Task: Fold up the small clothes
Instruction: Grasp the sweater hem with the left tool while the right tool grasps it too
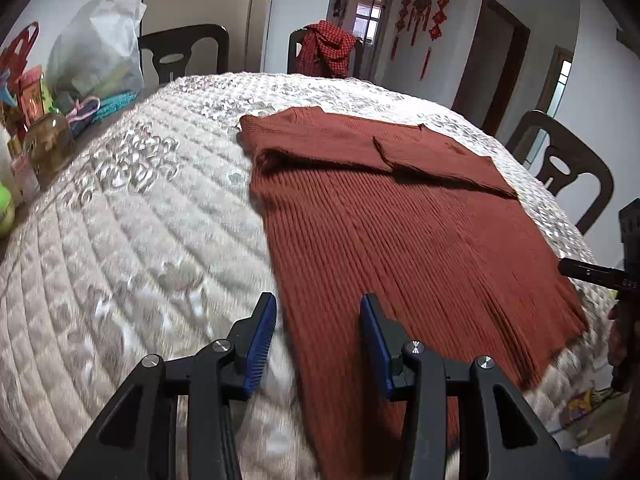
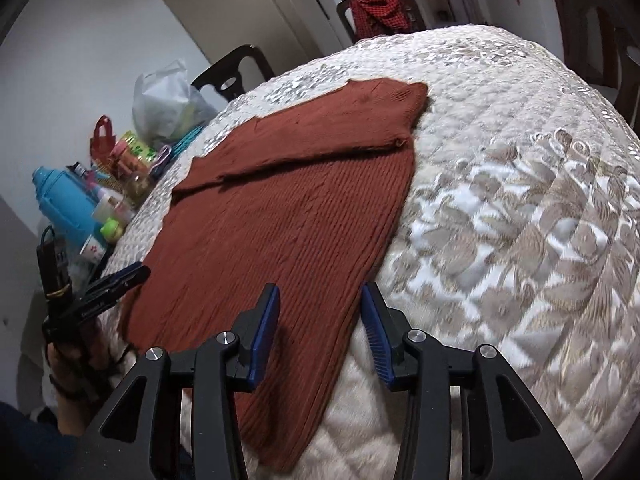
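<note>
A rust-red ribbed sweater [image 1: 400,216] lies flat on the quilted table cover, sleeves folded across its upper part. It also shows in the right wrist view [image 2: 288,208]. My left gripper [image 1: 318,320] is open and empty, hovering over the sweater's near left hem corner. My right gripper [image 2: 320,308] is open and empty, over the sweater's near right hem corner. The left gripper also shows at the left of the right wrist view [image 2: 116,280], and the right gripper's tip at the right edge of the left wrist view [image 1: 592,272].
A cream quilted cover [image 1: 140,220] spans the round table. Bottles, a jar, a blue flask [image 2: 68,208] and a white plastic bag [image 1: 100,48] crowd the left side. Dark chairs [image 1: 568,172] ring the table; one holds a red checked cloth [image 1: 326,48].
</note>
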Tool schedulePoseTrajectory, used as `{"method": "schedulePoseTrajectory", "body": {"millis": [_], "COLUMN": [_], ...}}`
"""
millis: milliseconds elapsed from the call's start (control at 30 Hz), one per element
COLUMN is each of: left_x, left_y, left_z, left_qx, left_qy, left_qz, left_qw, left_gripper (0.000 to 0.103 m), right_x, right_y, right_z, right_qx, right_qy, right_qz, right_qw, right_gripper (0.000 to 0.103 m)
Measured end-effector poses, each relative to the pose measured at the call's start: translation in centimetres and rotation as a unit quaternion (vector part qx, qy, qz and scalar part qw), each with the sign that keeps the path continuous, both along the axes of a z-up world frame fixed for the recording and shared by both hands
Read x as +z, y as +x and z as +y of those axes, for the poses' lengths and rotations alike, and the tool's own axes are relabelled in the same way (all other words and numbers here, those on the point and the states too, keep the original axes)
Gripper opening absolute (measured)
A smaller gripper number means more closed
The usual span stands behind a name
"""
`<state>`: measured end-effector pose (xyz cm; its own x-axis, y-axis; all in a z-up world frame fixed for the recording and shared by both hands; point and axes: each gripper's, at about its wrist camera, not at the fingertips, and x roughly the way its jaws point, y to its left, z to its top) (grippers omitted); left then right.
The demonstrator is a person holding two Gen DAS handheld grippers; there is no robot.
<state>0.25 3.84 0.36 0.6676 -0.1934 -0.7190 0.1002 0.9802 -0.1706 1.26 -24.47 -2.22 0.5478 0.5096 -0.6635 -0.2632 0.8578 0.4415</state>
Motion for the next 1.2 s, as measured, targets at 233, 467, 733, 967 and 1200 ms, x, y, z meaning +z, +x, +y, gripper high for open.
{"method": "schedulePoseTrajectory", "body": {"millis": [233,467,733,967,1200], "left_x": [-0.1,-0.2,-0.4,-0.7,0.0], "left_y": [-2.2,-3.0,-2.3,-2.3,-2.2], "left_z": [0.5,0.2,0.7,0.2,0.8], "left_qx": [-0.01,-0.03,-0.03,-0.03,-0.052], "left_qy": [-0.034,-0.086,-0.133,-0.112,-0.147], "left_qz": [-0.006,0.0,-0.001,-0.007,-0.02], "left_qw": [0.9993,0.9959,0.9907,0.9932,0.9875], "left_gripper": [0.046,0.046,0.046,0.025,0.007], "right_x": [-0.5,-0.7,-0.9,-1.4,-1.3], "right_y": [-1.7,-2.8,-2.4,-2.2,-2.3], "right_z": [0.0,-0.3,-0.5,0.5,0.2], "right_qx": [0.025,0.039,0.039,0.045,0.043], "right_qy": [0.037,0.076,0.101,0.093,0.109], "right_qz": [0.015,0.028,0.035,0.038,0.03], "right_qw": [0.999,0.996,0.994,0.994,0.993], "right_gripper": [0.043,0.043,0.043,0.021,0.007]}}
